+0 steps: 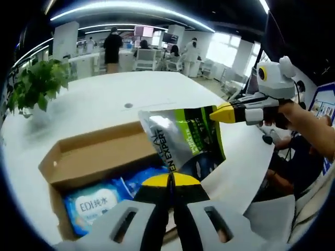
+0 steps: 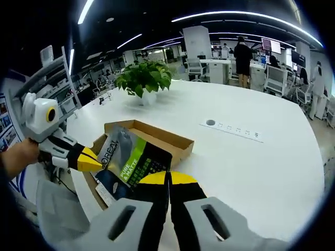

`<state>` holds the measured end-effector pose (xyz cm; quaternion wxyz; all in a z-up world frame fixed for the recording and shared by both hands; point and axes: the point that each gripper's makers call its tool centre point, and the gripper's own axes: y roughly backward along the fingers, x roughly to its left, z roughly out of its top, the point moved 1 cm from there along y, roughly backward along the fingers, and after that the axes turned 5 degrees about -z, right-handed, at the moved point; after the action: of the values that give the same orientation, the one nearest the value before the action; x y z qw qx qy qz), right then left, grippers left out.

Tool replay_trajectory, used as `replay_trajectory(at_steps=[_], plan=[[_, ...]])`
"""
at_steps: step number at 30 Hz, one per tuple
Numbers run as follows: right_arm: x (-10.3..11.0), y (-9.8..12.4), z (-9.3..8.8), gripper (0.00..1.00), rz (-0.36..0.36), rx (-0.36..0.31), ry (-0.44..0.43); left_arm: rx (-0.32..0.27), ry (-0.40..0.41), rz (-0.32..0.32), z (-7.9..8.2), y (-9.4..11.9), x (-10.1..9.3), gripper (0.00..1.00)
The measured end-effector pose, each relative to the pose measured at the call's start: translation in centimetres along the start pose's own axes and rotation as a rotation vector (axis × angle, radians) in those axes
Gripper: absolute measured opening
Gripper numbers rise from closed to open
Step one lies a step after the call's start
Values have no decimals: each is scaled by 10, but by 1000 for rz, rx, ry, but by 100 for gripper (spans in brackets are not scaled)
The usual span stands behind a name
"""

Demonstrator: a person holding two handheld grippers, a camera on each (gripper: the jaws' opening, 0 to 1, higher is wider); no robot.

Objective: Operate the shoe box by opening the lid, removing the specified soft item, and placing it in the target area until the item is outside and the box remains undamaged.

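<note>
Silver, green and black foil make up the soft pouch (image 1: pixel 184 140), held up above the open shoe box (image 1: pixel 86 151) and clear of it. In the left gripper view the print reads "MEN EXPERT", with the start of the brand line cut off by a crease. In the right gripper view "L'OREAL" and "PURE & MATTE" can be read on the pouch (image 2: pixel 133 159); the smaller print is too fine to read.

The left claw (image 1: pixel 170 180) is closed, its yellow tips meeting on the pouch's lower edge. The right claw (image 1: pixel 222 113) is pinched shut on an upper corner, with a hand behind it. From the other side, the right claw (image 2: pixel 168 179) is closed at the pouch's edge and the left claw (image 2: pixel 91 159) nips its side.

Inside the cardboard box lies a blue pack (image 1: pixel 99 203) marked "EDI" with Chinese characters, partly hidden by the claw. The box (image 2: pixel 157 137) rests on a white surface (image 2: pixel 251 167) near a potted plant (image 2: pixel 144 77).
</note>
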<state>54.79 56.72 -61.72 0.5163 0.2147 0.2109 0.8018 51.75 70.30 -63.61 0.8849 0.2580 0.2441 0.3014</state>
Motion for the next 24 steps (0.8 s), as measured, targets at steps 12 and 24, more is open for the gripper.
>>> replay_trajectory(at_steps=[12, 24], plan=[[-39, 4, -19, 0, -48, 21, -36, 27, -22, -39, 3, -40, -18, 0], [-76, -3, -42, 0, -102, 68, -49, 92, -76, -79, 2, -77, -32, 0]])
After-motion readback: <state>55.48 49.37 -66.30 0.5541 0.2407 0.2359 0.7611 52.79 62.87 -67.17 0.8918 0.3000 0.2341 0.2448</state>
